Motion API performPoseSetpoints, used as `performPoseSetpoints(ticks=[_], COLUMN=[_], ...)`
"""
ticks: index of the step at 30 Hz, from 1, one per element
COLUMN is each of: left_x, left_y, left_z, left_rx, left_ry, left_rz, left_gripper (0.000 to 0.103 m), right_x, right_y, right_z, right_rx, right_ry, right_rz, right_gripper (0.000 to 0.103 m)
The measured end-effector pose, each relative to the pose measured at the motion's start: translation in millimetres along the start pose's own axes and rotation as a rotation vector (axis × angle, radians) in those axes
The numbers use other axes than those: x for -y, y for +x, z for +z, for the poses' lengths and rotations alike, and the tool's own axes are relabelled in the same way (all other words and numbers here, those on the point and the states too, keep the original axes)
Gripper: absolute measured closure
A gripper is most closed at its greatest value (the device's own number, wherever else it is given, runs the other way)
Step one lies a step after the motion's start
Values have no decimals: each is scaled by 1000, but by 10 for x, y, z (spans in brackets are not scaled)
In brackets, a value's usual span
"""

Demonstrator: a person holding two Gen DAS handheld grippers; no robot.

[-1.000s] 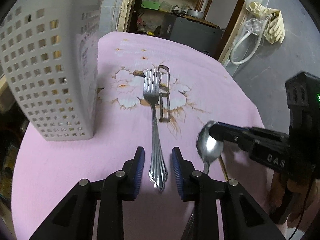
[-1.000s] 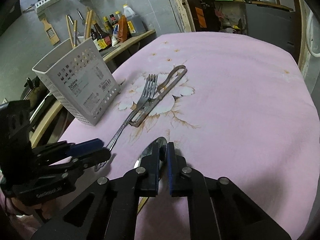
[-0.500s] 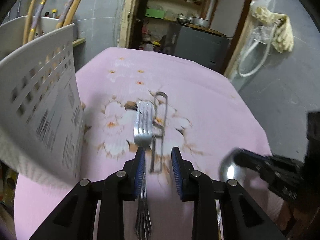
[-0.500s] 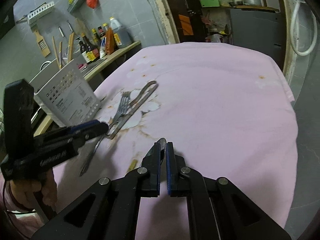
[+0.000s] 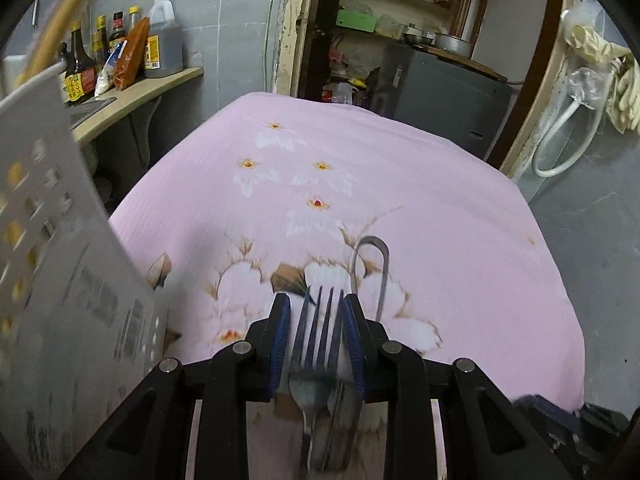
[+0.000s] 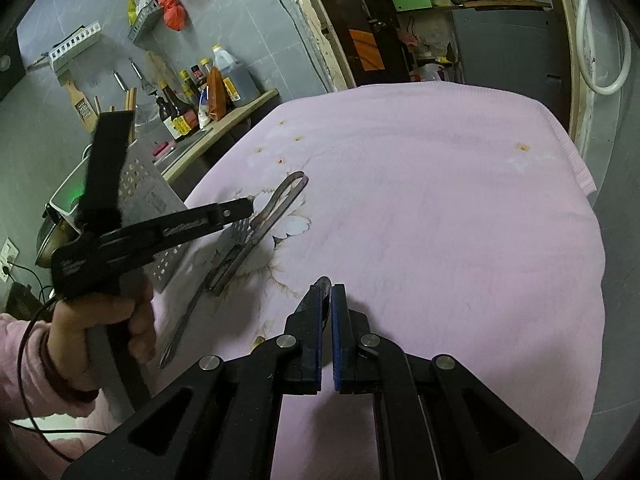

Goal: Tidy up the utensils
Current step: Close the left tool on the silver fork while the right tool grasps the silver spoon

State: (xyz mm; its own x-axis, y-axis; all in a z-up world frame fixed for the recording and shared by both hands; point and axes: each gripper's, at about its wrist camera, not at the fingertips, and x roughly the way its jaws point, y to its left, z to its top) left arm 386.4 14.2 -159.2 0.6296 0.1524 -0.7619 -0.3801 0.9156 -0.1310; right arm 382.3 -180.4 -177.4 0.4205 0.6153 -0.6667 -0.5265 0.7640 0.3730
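A steel fork (image 5: 318, 332) lies on the pink flowered cloth, its tines between the fingers of my left gripper (image 5: 316, 304), which is open around it with gaps on both sides. The fork's handle shows in the right wrist view (image 6: 182, 320). Metal tongs (image 5: 378, 276) lie just right of the fork, also seen in the right wrist view (image 6: 264, 220). My right gripper (image 6: 327, 296) is shut on a spoon (image 6: 325, 282), held above the cloth; only the bowl's tip shows. The white perforated utensil holder (image 5: 56, 288) stands close on the left.
The pink cloth (image 6: 440, 208) covers the table, with its edge at the far right. A wooden shelf with sauce bottles (image 5: 120, 60) stands behind left. A grey cabinet (image 5: 444, 96) stands beyond the table's far end.
My left gripper has moved forward along the fork, from its handle end to its tines. My right gripper has lifted the spoon up off the cloth.
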Motion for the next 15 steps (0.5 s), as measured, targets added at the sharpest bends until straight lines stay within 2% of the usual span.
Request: performPoseSetpoints(ticks=[8,9,10,15], left_x=[-9,-11,-9,53], left_y=[116,106,110,54], left_z=[39,36,41,16], left_rx=[-43,-44,-44,-32], left_ry=[14,14,15,31], left_rz=[-1,-3,-5,-9], left_gripper=[77,77,82,82], right_x=[0,2,8,20], right_y=[74,76,77,57], right_z=[12,13,14,3], right_rx=[0,0,0,7], right_ry=[21,23,24,30], right_rz=[20,20,21,14], right_gripper=[100,100,100,100])
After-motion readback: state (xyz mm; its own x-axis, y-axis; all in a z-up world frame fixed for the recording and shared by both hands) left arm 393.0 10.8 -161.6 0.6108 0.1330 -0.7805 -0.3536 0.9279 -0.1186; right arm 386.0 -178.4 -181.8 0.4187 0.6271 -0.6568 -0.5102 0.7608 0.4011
